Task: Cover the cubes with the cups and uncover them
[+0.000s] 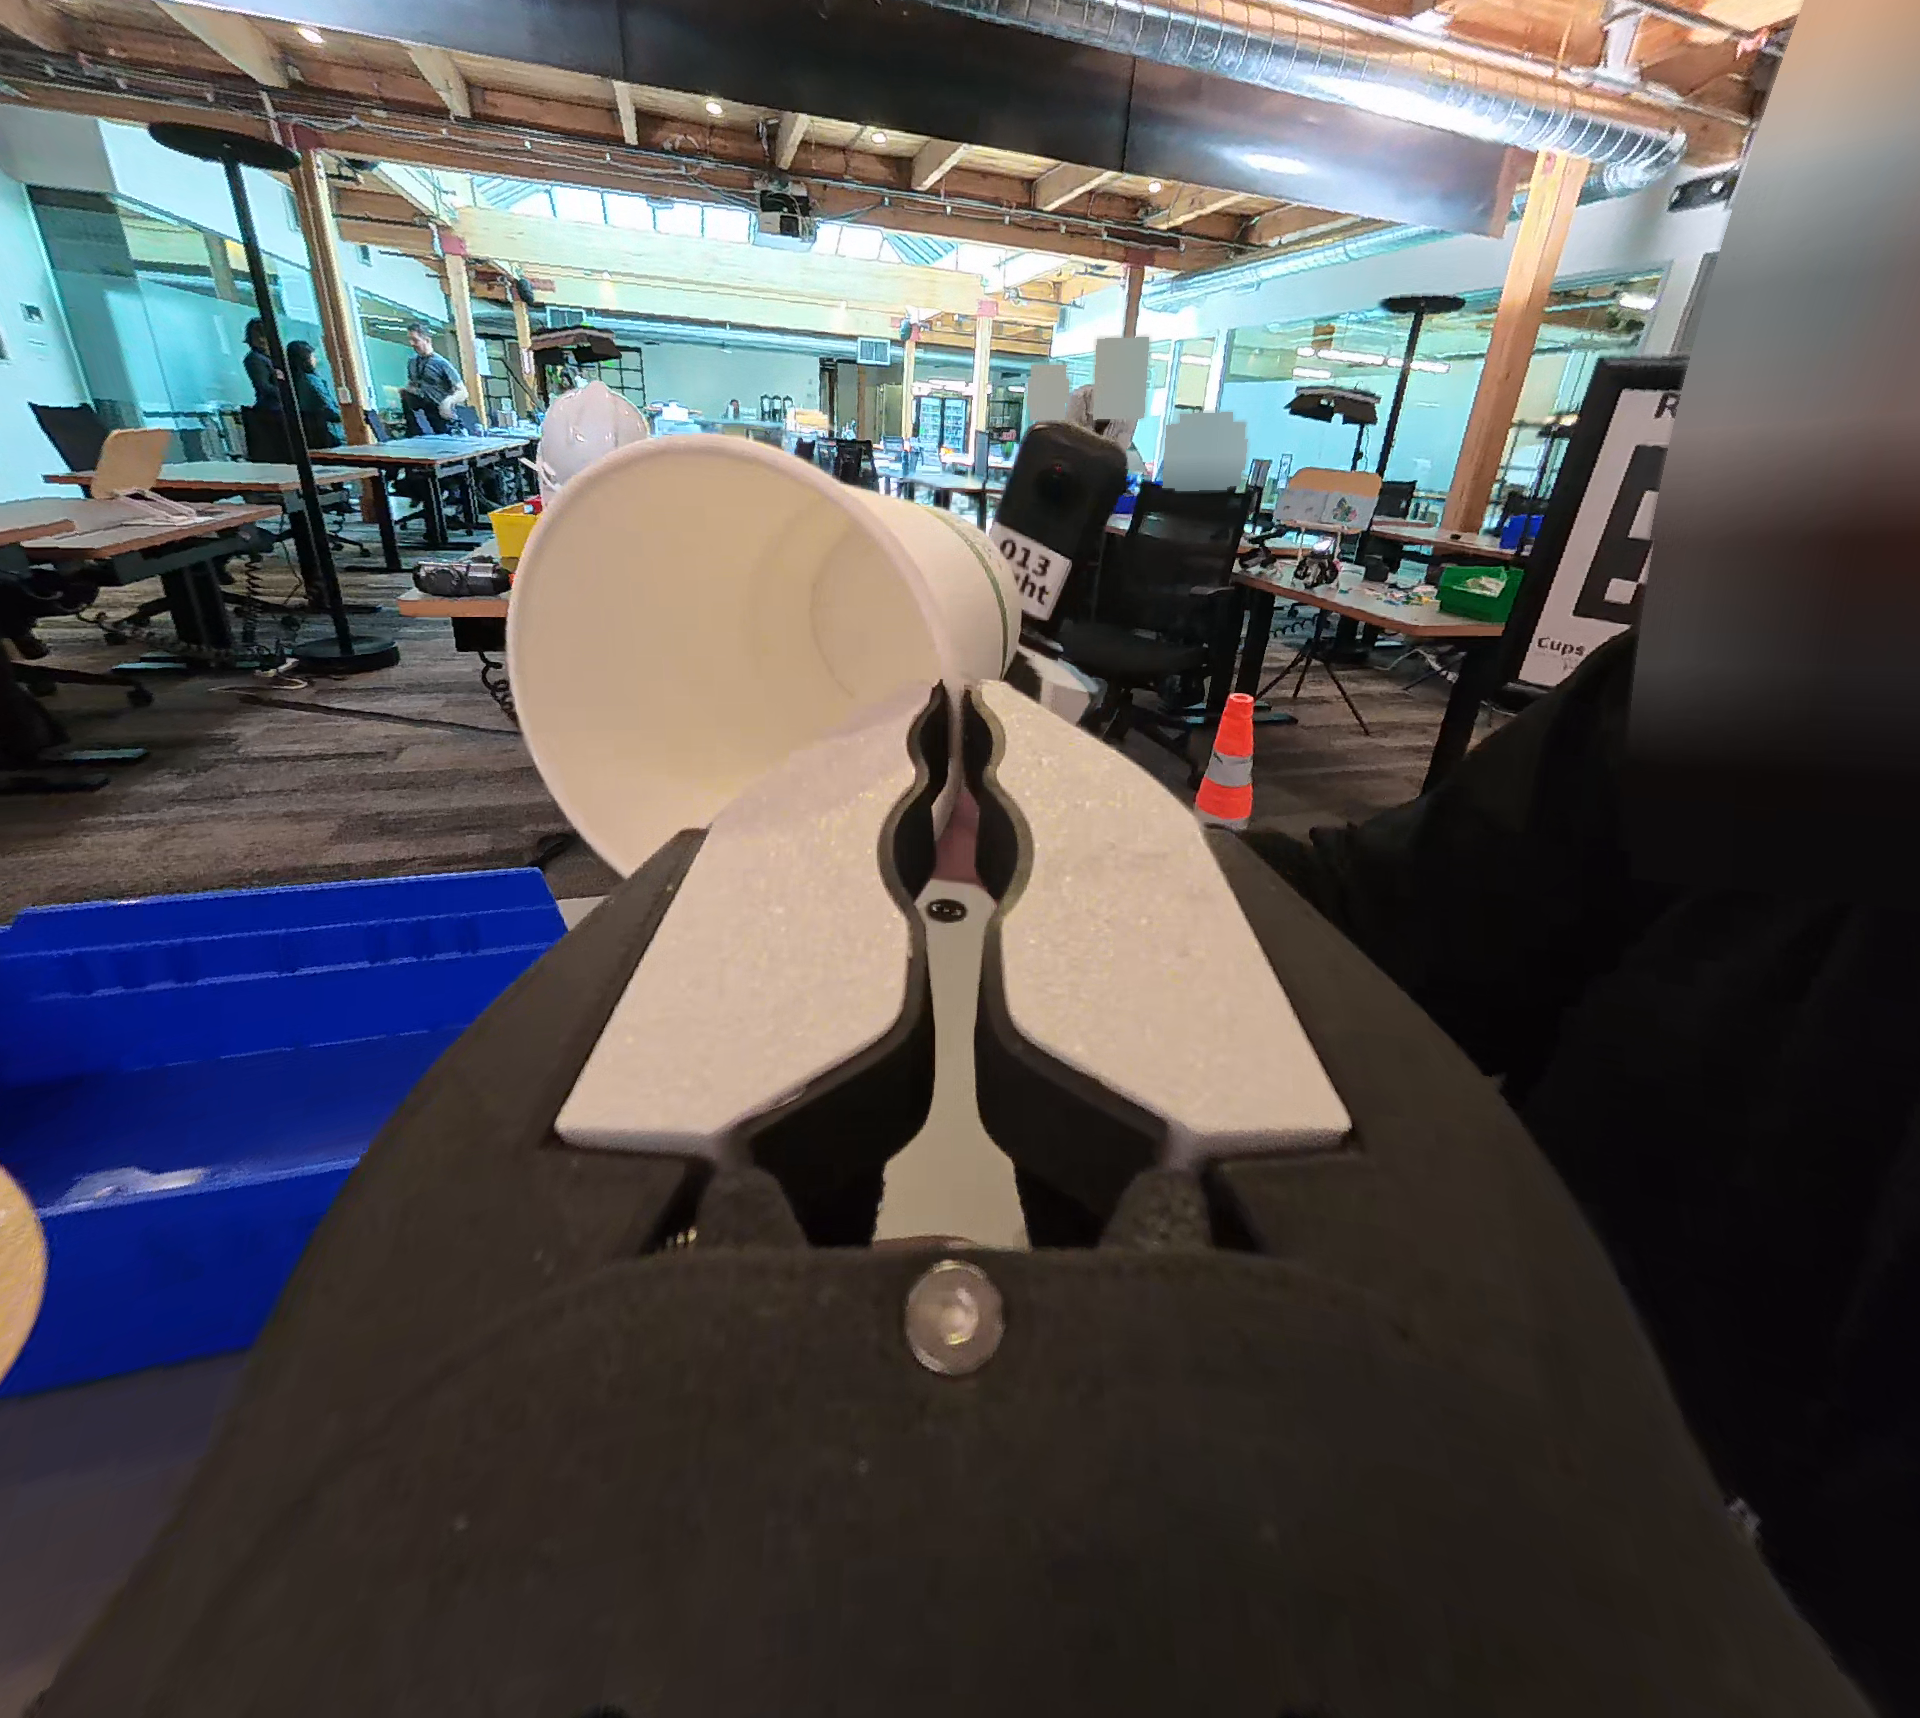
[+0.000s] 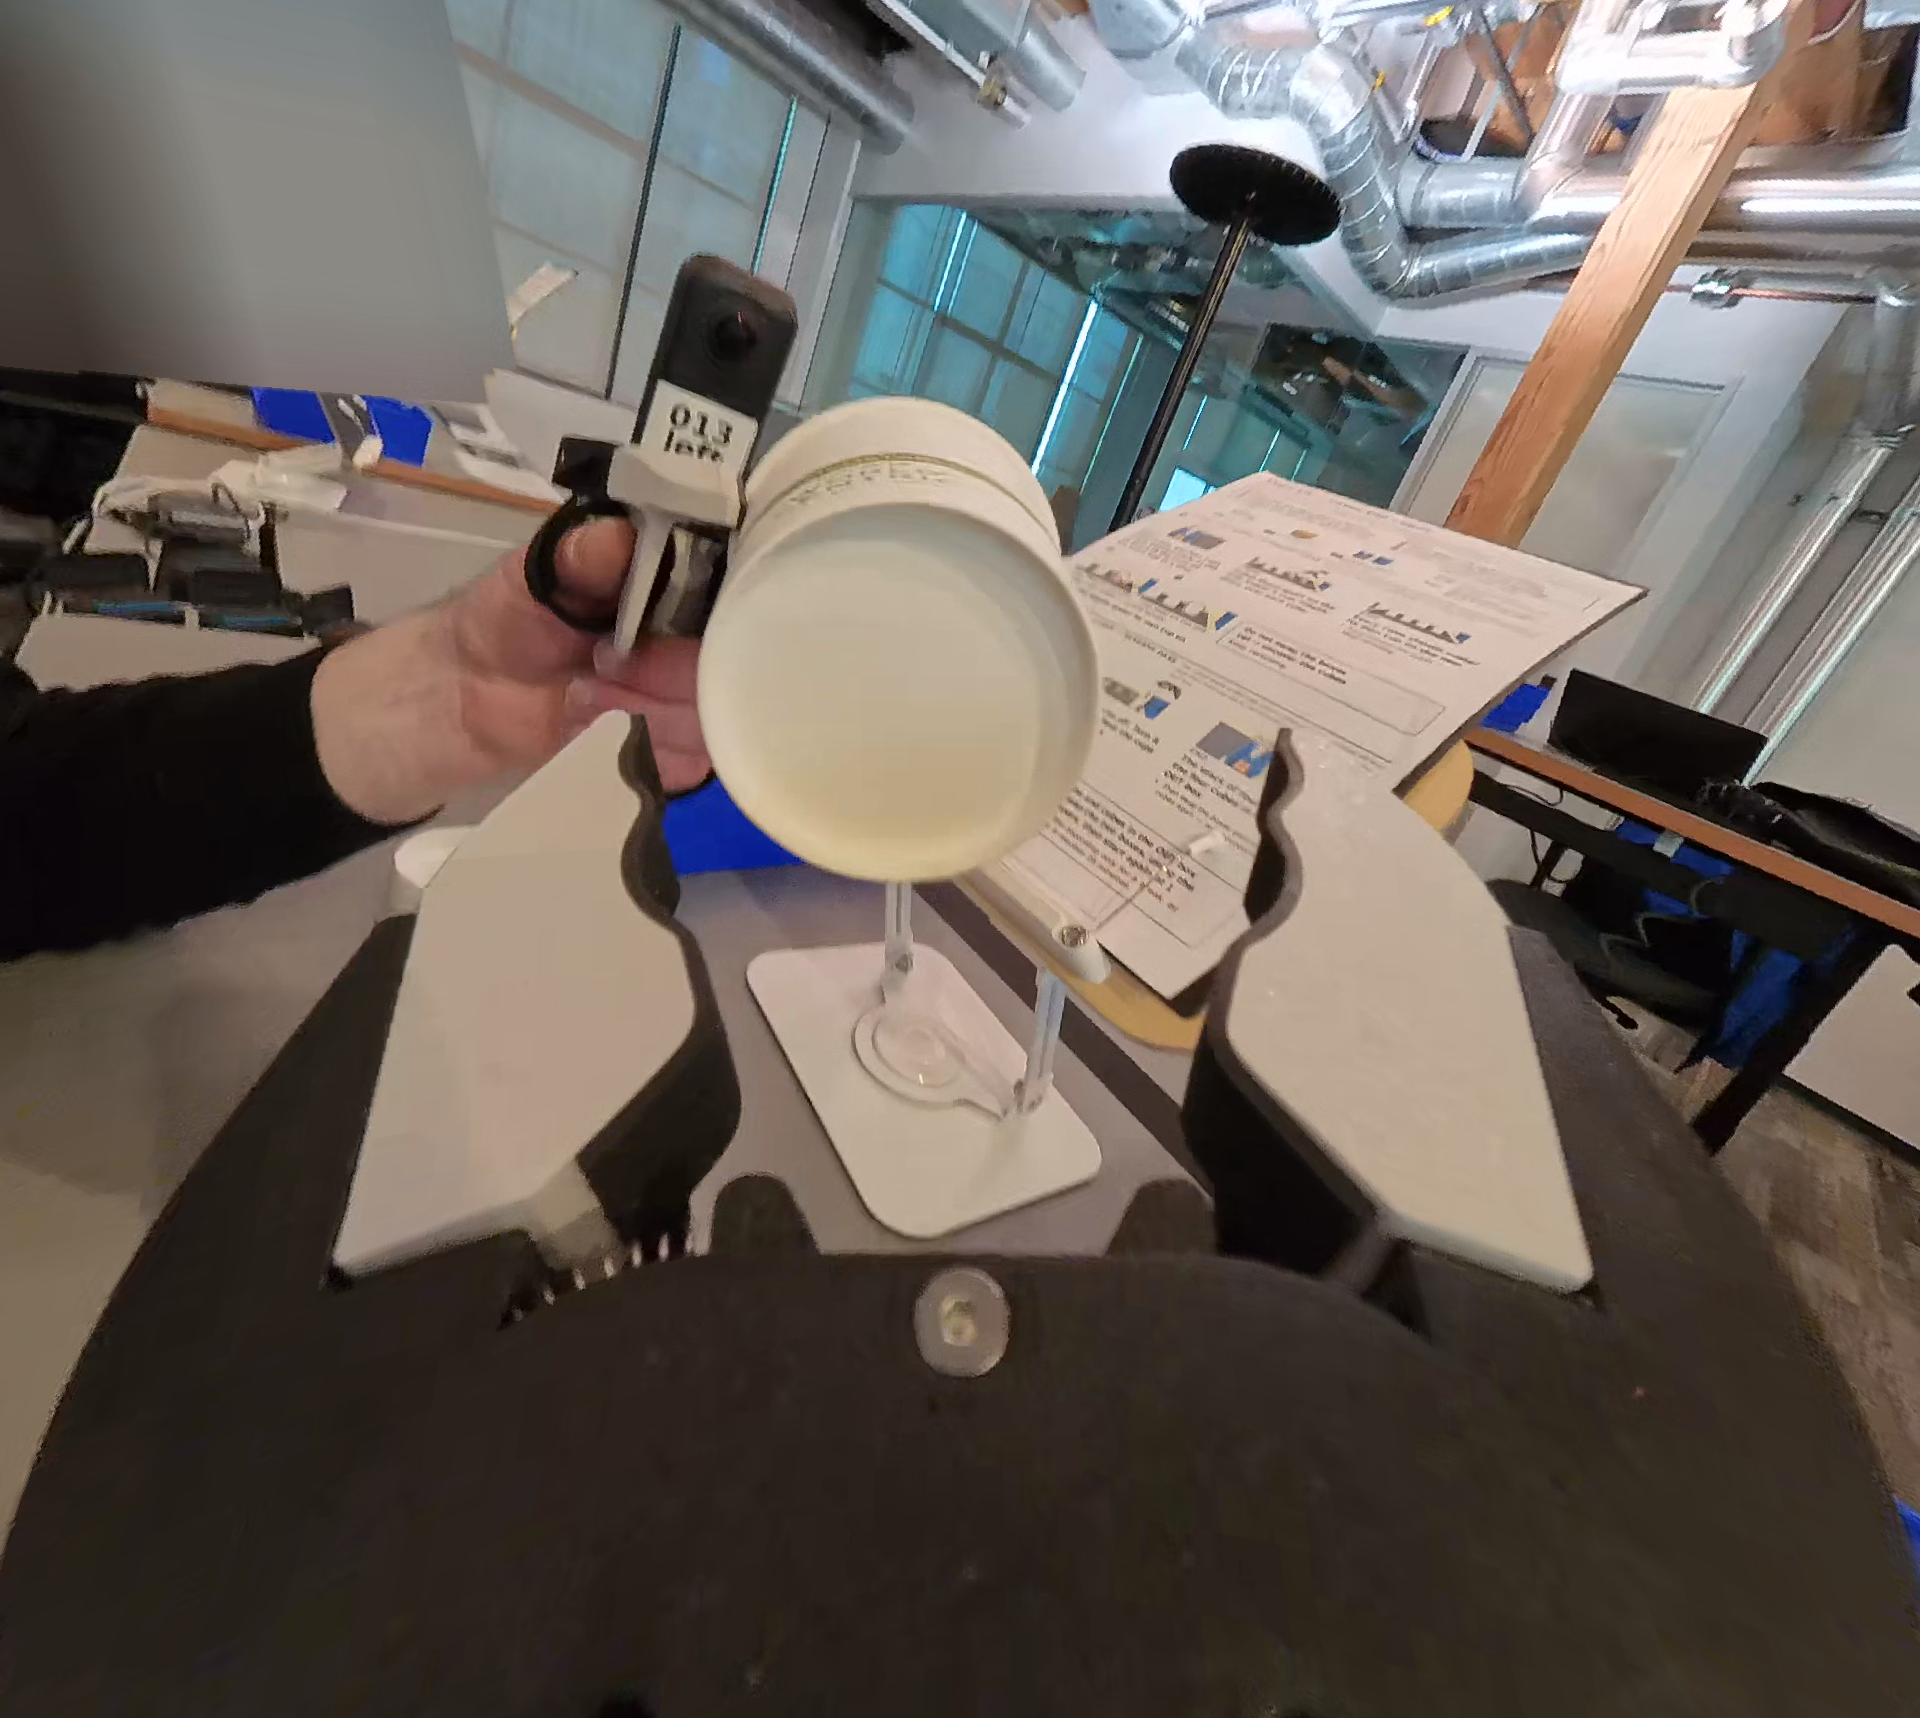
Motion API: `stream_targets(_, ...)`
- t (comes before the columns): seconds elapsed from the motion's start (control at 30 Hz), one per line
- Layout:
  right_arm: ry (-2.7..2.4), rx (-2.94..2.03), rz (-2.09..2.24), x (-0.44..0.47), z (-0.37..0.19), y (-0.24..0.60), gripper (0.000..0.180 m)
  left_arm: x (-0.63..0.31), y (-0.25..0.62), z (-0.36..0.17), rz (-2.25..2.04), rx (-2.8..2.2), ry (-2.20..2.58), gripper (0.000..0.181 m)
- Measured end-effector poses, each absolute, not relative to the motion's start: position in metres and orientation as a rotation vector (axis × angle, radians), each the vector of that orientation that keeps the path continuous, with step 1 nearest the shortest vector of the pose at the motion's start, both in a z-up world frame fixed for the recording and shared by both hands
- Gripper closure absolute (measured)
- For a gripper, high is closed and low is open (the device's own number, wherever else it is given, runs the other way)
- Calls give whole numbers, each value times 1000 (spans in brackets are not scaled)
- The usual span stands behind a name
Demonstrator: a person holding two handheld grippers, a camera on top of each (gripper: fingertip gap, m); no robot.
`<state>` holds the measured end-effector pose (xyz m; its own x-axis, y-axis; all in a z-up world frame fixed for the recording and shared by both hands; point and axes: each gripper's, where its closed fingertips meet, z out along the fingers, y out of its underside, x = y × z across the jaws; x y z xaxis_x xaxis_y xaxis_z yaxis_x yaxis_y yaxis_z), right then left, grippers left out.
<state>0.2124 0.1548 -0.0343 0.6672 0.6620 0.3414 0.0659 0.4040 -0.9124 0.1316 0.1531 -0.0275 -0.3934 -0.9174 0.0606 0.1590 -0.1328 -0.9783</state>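
One paper cup is all you have in view, and no cubes show at all. Your left hand-held gripper is pinched tight on its rim wall, holding it tipped on its side in the air, mouth toward the left camera and base toward the right one. Your right hand-held gripper waits near its base with fingers spread wide, holding nothing. Expect the cup to be light, thin and easily crushed; grip the rim or lower wall gently.
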Motion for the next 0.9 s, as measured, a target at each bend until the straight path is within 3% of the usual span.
stream_targets(0.13, -851, -1133, 412, 235, -25, 139, 80, 127, 152, -31, -1556, -939, 1381, 179)
stream_targets(0.2, -942, -1141, 405, 238, -17, 127, 96, 125, 151, -34, -1487, -947, 1428, 178)
stream_targets(0.33, -1221, -1245, 371, 221, -13, 116, 104, 127, 142, -50, -1330, -969, 1583, 178)
stream_targets(0.6, -1865, -1425, 335, 164, -49, 112, 120, 135, 110, -91, -1175, -952, 1887, 178)
stream_targets(0.9, -2392, -1702, 280, 160, -108, 98, 140, 135, 91, -119, -1106, -927, 2077, 178)
